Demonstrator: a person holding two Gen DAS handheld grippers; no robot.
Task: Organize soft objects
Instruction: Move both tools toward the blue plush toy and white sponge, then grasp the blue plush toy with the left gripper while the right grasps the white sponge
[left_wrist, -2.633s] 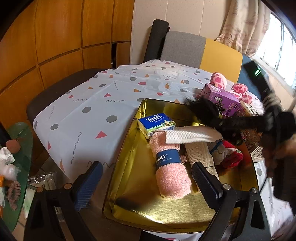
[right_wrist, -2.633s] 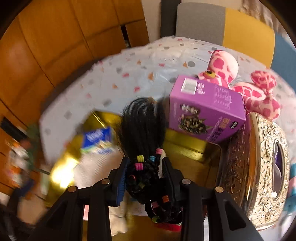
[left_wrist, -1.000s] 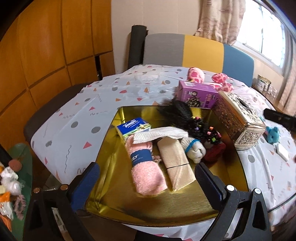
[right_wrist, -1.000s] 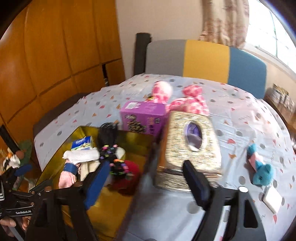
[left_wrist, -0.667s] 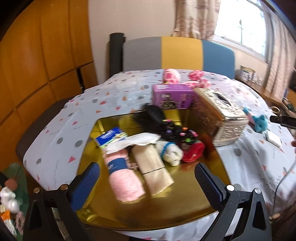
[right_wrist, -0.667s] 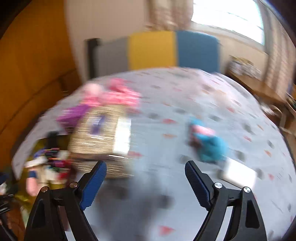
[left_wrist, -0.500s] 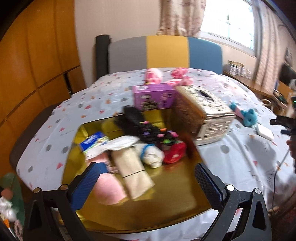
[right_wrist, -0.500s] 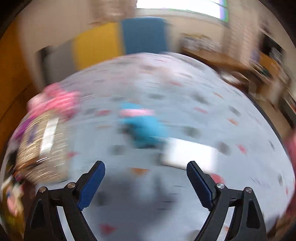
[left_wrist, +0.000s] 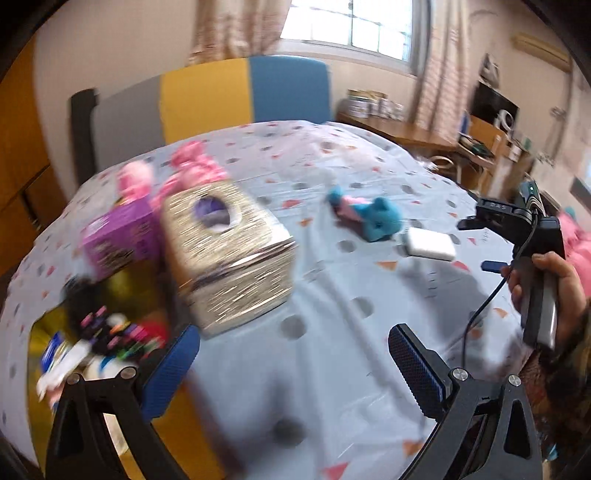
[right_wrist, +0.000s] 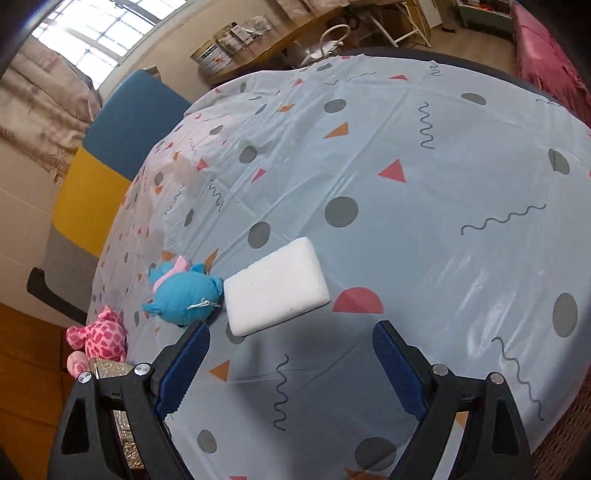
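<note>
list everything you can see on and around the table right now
white sponge: 1, white, on tablecloth ahead of right gripper
blue plush: 1, blue with pink, touching the sponge
pink plush: 1, pink spotted, behind tissue box
tissue box: 1, silver-gold, mid table
purple box: 1, beside tissue box
gold tray: 1, holds blurred soft items
tablecloth: 1, pale blue, patterned
left gripper: open, empty
right gripper: open, empty
hand: 1, holding right gripper

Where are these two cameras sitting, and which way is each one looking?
Left wrist: rides the left hand-held gripper, looking across the table; its open blue fingers show, plus the person's hand holding the other gripper.
Right wrist: rides the right hand-held gripper, looking down at the white sponge; its open fingers show.
Shared: sponge, blue plush toy, patterned tablecloth.
</note>
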